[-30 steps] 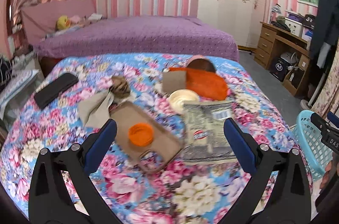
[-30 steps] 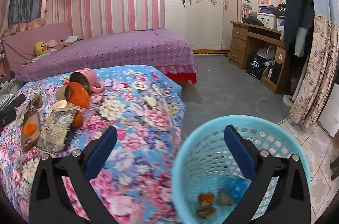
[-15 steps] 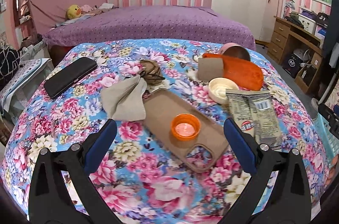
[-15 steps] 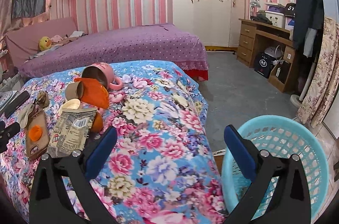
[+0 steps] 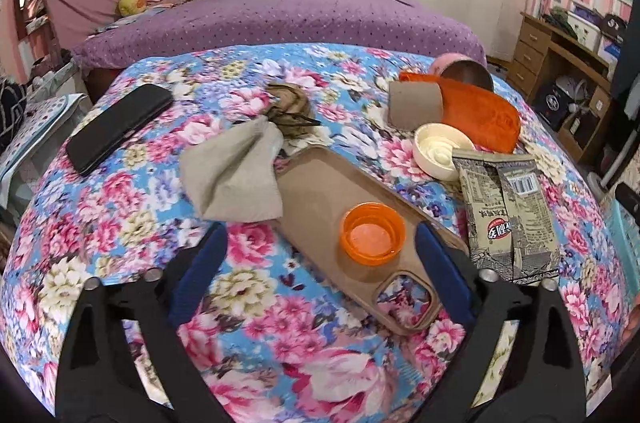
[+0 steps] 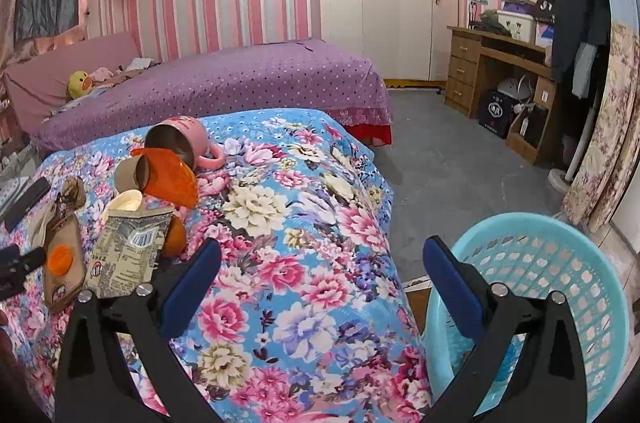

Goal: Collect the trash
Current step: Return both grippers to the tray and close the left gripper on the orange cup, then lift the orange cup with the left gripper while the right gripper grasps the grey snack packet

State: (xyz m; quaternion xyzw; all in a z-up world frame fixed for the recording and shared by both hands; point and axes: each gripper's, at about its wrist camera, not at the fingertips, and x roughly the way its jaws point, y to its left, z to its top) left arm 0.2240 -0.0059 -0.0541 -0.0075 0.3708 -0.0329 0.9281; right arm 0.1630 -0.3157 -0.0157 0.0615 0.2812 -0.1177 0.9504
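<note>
An orange bottle cap (image 5: 372,239) lies on a brown phone case (image 5: 316,199) on the floral bedspread (image 5: 120,223). My left gripper (image 5: 320,259) hovers just over them. Its jaws are closing, and the cap sits between the blue fingers nearer the right one, with no pad touching it. A printed snack wrapper (image 5: 508,215), a crumpled beige tissue (image 5: 232,175) and a white lid (image 5: 440,151) lie around the case. My right gripper (image 6: 320,263) stands open and empty above the bed's edge, next to the turquoise basket (image 6: 552,263).
Farther back lie a cardboard roll (image 5: 414,103), an orange bag (image 5: 480,111), a tipped pink mug (image 6: 180,139), a brown tangle (image 5: 290,103) and a black phone (image 5: 120,127). A purple bed (image 6: 240,79) and a wooden desk (image 6: 500,63) stand beyond.
My left gripper moved forward and down toward the orange cap, and its fingers came closer together. The right gripper swung left from over the basket toward the bed.
</note>
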